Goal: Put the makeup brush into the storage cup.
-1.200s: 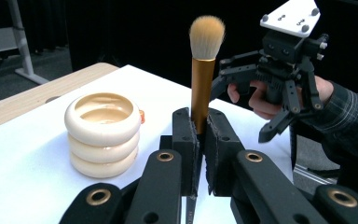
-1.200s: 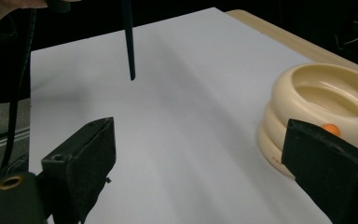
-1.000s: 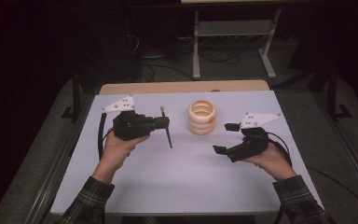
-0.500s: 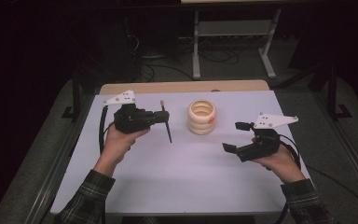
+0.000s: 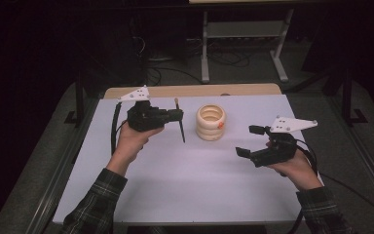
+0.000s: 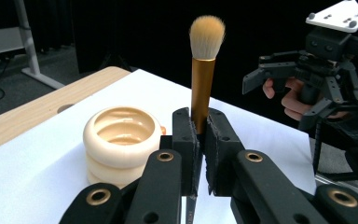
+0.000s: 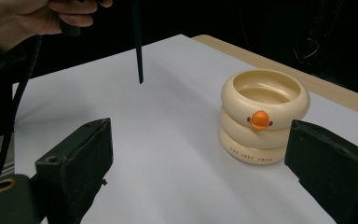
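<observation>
The left gripper has its black padded fingers clamped on the gold metal ferrule of a makeup brush with a tan bristle head and thin black handle. In the high view the brush hangs clear above the white surface, just left of the cream ribbed holder made of three stacked rings with an orange spot. The long axis stands near upright with a slight tilt: bristles up and toward the far edge, handle tip down toward the surface, not touching it. The right gripper sits well to the right of the holder, fingers spread wide apart and holding nothing. Judgement: pickup is complete and the brush is carried close to the holder; what appears left is bringing it over the open mouth, lowering the handle in, and releasing.
</observation>
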Available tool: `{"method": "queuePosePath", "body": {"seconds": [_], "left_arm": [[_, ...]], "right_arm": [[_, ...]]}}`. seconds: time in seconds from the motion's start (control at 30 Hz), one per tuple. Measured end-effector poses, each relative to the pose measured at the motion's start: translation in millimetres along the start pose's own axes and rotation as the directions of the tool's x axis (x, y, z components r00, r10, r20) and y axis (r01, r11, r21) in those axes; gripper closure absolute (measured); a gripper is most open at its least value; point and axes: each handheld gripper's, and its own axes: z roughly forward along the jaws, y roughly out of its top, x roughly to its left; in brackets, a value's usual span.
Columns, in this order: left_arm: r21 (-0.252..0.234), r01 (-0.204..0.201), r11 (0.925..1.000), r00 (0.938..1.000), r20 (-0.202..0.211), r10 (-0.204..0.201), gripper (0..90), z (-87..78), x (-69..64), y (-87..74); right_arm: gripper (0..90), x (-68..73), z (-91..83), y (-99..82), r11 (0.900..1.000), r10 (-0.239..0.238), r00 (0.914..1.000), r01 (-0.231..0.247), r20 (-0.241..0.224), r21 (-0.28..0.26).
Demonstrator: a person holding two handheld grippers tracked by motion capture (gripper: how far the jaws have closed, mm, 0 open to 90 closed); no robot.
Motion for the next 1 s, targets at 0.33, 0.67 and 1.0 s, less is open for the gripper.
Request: {"method": "queuePosePath", "body": {"seconds": [0.33, 0.67, 1.0], "left_arm": [[0.005, -0.029, 0.9996, 0.9994, -0.018, 0.029, 83.5, 14.5, 5.9, 15.9], [0.006, -0.055, 0.9985, 0.9977, -0.038, 0.055, 83.5, 33.6, 12.8, 26.5], [0.01, -0.068, 0.9976, 0.9965, -0.047, 0.069, 83.5, 49.8, 19.3, 33.6]], "right_arm": [[7.0, 0.6, -0.3, 0.1, 0.9999, -0.01, 0.9999, 0.01, -0.002, 0.001], [6.9, 0.2, -2.2, 0.3, 1.0, -0.006, 1.0, 0.006, 0.002, -0.005], [6.9, 0.8, -2.2, 0.6, 0.9999, -0.009, 1.0, 0.009, 0.0, -0.005]]}}
